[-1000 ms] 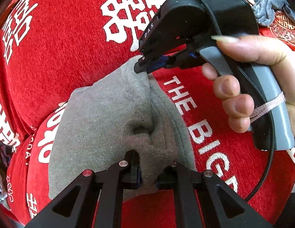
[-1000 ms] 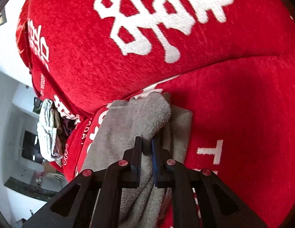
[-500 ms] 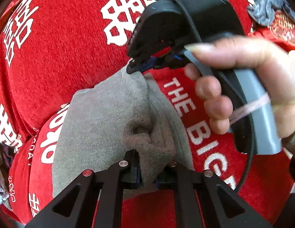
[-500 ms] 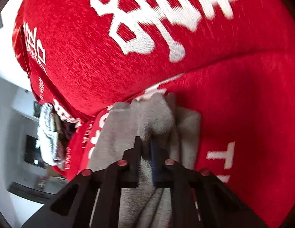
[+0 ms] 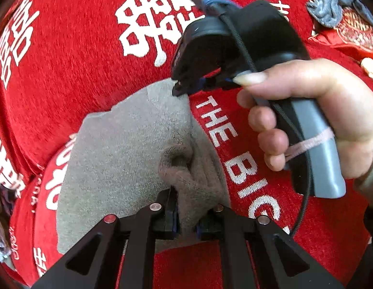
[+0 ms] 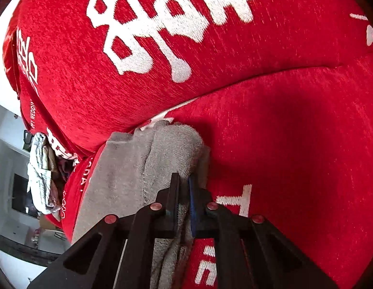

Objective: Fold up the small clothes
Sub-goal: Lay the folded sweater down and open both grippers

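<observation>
Grey knit fills the middle of the left wrist view: the small grey garment (image 5: pixel 119 159) lies on the red cover (image 5: pixel 78 60) with white lettering, and the left gripper (image 5: pixel 186 219) is clamped narrowly on a bunched fold at its near edge, while the right gripper (image 5: pixel 180 90), held in a hand (image 5: pixel 314 115), pinches the garment's far corner. In the right wrist view, the right gripper (image 6: pixel 185 192) is closed tight on the grey cloth (image 6: pixel 143 168), which lies at the seam between two red cushions (image 6: pixel 282 144).
</observation>
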`<state>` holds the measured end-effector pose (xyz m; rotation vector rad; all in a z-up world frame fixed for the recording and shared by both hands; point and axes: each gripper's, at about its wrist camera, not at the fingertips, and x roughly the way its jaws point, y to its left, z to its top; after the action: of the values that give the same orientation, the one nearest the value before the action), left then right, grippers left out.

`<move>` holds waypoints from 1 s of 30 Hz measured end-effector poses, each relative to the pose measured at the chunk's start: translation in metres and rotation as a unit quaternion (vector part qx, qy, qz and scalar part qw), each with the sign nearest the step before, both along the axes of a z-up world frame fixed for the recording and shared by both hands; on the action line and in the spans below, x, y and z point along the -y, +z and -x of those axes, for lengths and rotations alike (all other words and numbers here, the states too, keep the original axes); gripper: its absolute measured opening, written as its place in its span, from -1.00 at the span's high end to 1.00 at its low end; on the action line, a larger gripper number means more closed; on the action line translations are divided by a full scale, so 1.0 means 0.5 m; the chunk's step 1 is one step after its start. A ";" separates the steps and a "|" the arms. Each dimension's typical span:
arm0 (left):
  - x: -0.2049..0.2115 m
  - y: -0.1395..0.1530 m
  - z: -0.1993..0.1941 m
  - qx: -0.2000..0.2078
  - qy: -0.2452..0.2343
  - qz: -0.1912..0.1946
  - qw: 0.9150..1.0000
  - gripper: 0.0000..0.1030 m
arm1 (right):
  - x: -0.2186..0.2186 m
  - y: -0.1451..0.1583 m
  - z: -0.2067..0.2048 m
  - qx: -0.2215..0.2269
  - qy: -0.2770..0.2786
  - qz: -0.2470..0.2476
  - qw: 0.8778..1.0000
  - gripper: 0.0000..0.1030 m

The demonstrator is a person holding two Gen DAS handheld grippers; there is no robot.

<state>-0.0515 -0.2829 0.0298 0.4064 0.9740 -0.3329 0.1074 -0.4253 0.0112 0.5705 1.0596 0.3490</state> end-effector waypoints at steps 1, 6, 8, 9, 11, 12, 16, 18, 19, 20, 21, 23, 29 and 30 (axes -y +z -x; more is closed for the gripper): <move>-0.005 0.003 -0.001 -0.004 0.004 0.007 1.000 0.77 | 0.004 0.007 0.002 0.000 0.002 -0.002 1.000 0.76; -0.047 0.056 0.029 0.017 0.024 0.060 0.998 -0.99 | -0.001 0.082 0.048 0.037 0.009 0.021 0.999 0.76; -0.068 0.085 0.060 0.049 0.020 0.083 0.995 -0.98 | -0.016 0.116 0.072 0.058 0.015 0.039 0.997 0.76; -0.074 0.092 0.071 0.042 0.007 0.089 0.995 -0.98 | -0.027 0.132 0.085 0.069 0.024 0.038 0.997 0.72; -0.090 0.102 0.085 0.040 -0.002 0.093 0.995 -0.98 | -0.046 0.151 0.102 0.079 0.038 0.026 0.996 0.60; -0.104 0.108 0.089 0.044 0.001 0.093 0.995 -0.99 | -0.063 0.158 0.109 0.083 0.051 0.011 0.995 0.51; -0.190 0.117 0.040 0.043 0.041 0.125 0.990 -0.99 | -0.127 0.145 0.120 0.077 0.089 -0.031 0.993 -0.24; -0.243 0.108 -0.006 0.021 0.088 0.154 0.984 -0.98 | -0.136 0.117 0.118 0.056 0.089 -0.037 0.994 -0.24; -0.269 0.098 -0.031 0.011 0.112 0.165 0.980 -0.98 | -0.132 0.102 0.116 0.044 0.077 -0.034 0.995 -0.24; -0.293 0.086 -0.054 0.006 0.140 0.170 0.975 -0.98 | -0.123 0.085 0.114 0.031 0.063 -0.031 0.997 -0.24; -0.315 0.072 -0.073 -0.001 0.166 0.175 0.970 -0.98 | -0.112 0.065 0.112 0.016 0.050 -0.030 0.998 -0.24; -0.343 0.028 -0.115 -0.031 0.201 0.166 0.965 -0.98 | -0.088 0.036 0.116 -0.002 0.033 -0.028 0.999 0.10; -0.383 -0.024 -0.133 -0.070 0.226 0.171 0.956 -0.99 | -0.089 0.115 0.171 0.052 0.027 0.025 0.998 0.25; -0.386 -0.014 -0.129 -0.062 0.227 0.179 0.955 -0.99 | -0.101 0.138 0.189 0.069 0.043 0.016 0.997 0.16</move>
<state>0.0132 -0.0899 0.0226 -0.1736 1.0720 -0.1103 0.0129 -0.3746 0.0800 0.4669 0.9569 0.4399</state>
